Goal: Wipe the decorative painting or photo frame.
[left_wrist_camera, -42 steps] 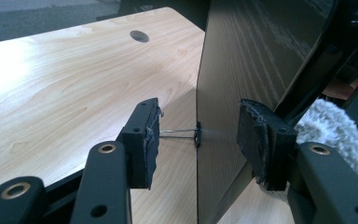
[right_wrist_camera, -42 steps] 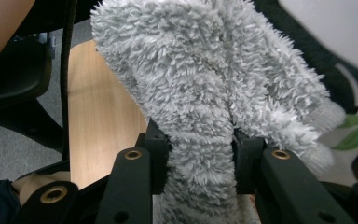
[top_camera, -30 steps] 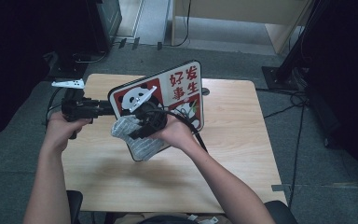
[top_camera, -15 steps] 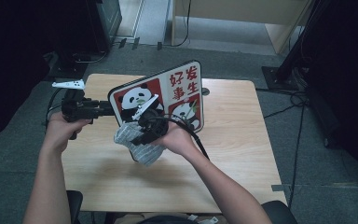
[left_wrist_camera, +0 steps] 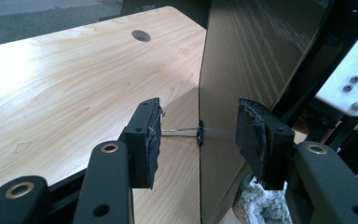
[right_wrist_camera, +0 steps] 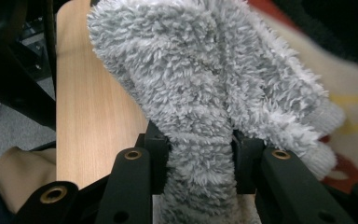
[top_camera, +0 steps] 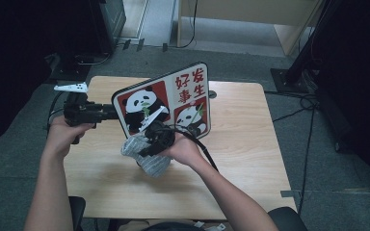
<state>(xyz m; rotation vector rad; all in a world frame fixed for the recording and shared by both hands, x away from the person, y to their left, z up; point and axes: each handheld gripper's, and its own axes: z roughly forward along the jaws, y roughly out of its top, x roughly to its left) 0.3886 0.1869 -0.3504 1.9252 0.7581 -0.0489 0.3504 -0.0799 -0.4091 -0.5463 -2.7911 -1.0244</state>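
Grey fluffy cloth (right_wrist_camera: 205,93) clenched in right fingers (right_wrist_camera: 244,161) — left fingers (left_wrist_camera: 147,140) released astride one panda board (top_camera: 166,103).

Left gripper (left_wrist_camera: 198,140) jaws apart, rising from bottom edge. Thin dark board (left_wrist_camera: 242,70) stands on edge between them, back face showing faint wood grain. Neither pad (left_wrist_camera: 150,140) touches board; gaps on both sides, left gap wider. Small clip with thin wire juts from board edge toward left pad. Pale wood table (left_wrist_camera: 65,79) beneath, round cable hole (left_wrist_camera: 141,35) far off. Grey fluffy cloth (left_wrist_camera: 261,205) bottom right. White plate with screws (left_wrist_camera: 349,79) at right edge.
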